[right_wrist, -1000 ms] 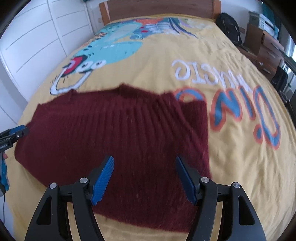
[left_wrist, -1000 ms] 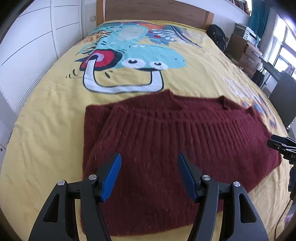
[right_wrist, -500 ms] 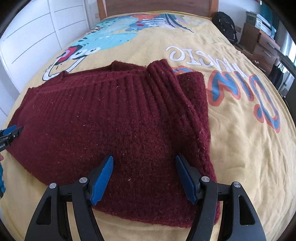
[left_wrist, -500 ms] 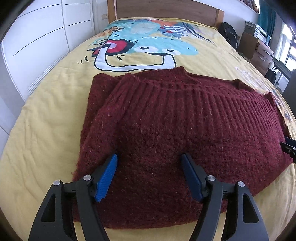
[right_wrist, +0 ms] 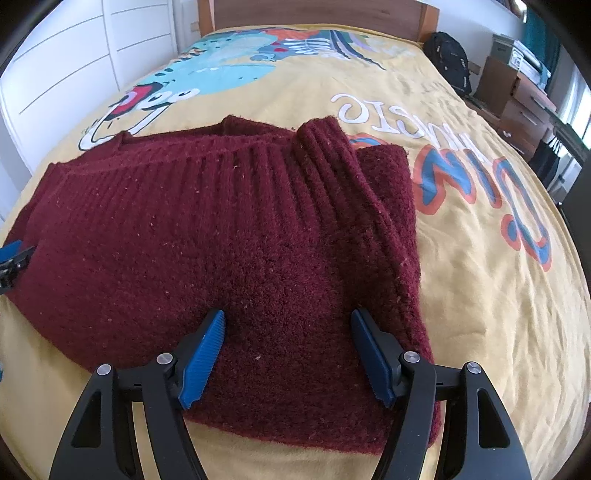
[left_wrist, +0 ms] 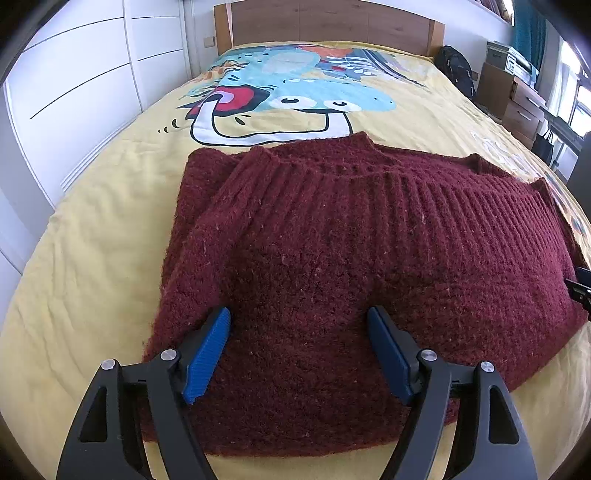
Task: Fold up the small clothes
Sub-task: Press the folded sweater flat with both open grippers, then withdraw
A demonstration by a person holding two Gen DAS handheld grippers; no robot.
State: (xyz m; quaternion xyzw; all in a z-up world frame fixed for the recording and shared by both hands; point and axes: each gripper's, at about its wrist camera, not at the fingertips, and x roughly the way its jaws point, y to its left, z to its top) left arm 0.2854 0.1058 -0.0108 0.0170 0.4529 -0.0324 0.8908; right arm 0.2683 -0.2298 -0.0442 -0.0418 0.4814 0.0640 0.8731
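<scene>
Sweater (left_wrist: 332, 266), dark red knit, lies folded on yellow bedspread (left_wrist: 92, 258) w/ cartoon dinosaur print (left_wrist: 295, 96). Ribbed band runs across the far half; both sides are turned in over the body. On the right side a ribbed cuff (right_wrist: 321, 147) points toward the wooden headboard (left_wrist: 325, 26).

Left gripper (left_wrist: 299, 328): jaws spread wide, nothing between them. Blue pads (left_wrist: 207, 354) sit over the sweater's near-left part; contact w/ knit cannot be confirmed.

Right gripper (right_wrist: 288, 328): jaws likewise wide apart, empty. Its pads (right_wrist: 203, 358) sit over the near-right part, close to the folded right edge.

White wardrobe doors (left_wrist: 74, 92) run along the left of the bed. Black backpack (right_wrist: 447, 62) stands by the headboard's right end, cardboard boxes (right_wrist: 509, 85) beside it.
</scene>
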